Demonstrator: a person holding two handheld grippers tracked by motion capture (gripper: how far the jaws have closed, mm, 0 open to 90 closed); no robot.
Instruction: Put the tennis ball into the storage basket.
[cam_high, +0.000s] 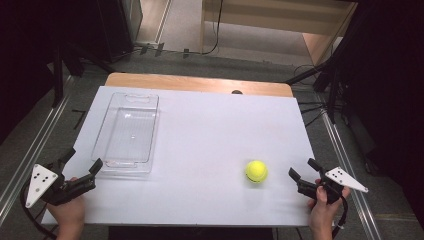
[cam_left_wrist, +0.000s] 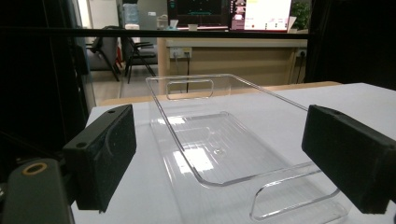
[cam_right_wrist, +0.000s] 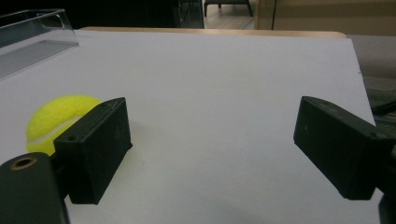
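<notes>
At the near edge of the white table, the left gripper and the right gripper sit in a person's hands, each with its jaws spread wide and nothing between them. A yellow tennis ball rests on the table just beside the right gripper — it is round, so it points no way. Farther back on the left lies a clear plastic tray, empty — its long side runs from near to far, and its near end is just in front of the left gripper.
</notes>
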